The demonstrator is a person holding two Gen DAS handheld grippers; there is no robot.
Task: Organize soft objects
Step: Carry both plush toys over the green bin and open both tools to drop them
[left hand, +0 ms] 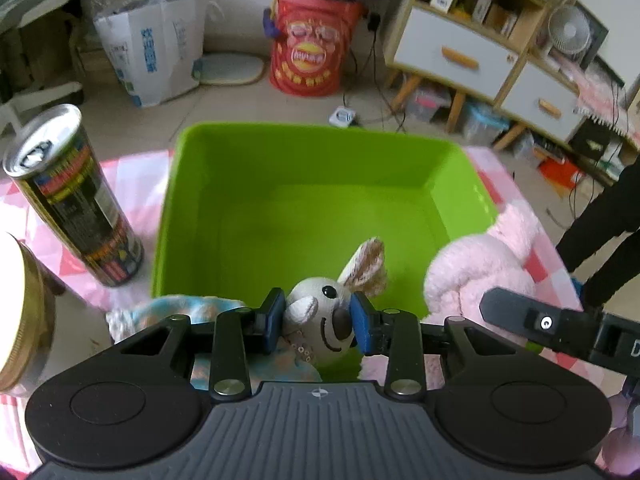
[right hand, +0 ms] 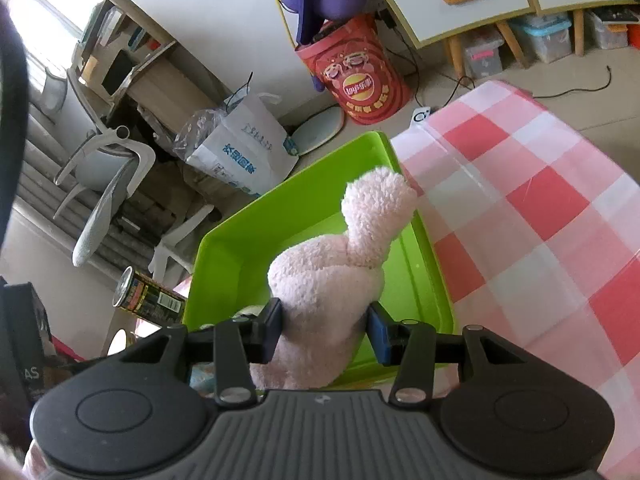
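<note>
A green plastic bin [left hand: 304, 152] stands on the pink checked tablecloth [left hand: 132, 184]; its floor shows bare. My left gripper [left hand: 318, 322] is shut on the head of a grey plush mouse [left hand: 320, 300] in a pale blue dress, held at the bin's near rim. My right gripper [right hand: 326, 334] is shut on a pink fluffy plush [right hand: 340, 264], held over the bin [right hand: 248, 248]. The pink plush [left hand: 480, 260] also shows in the left wrist view at the bin's right rim, with the right gripper's black finger beside it.
A tall dark drink can [left hand: 76, 200] stands left of the bin, also in the right wrist view [right hand: 150, 298]. A white-lidded jar [left hand: 20, 312] sits at the far left edge. Beyond the table are a red snack-print hamper [left hand: 312, 48], a white sack [left hand: 156, 48] and a drawer cabinet [left hand: 472, 52].
</note>
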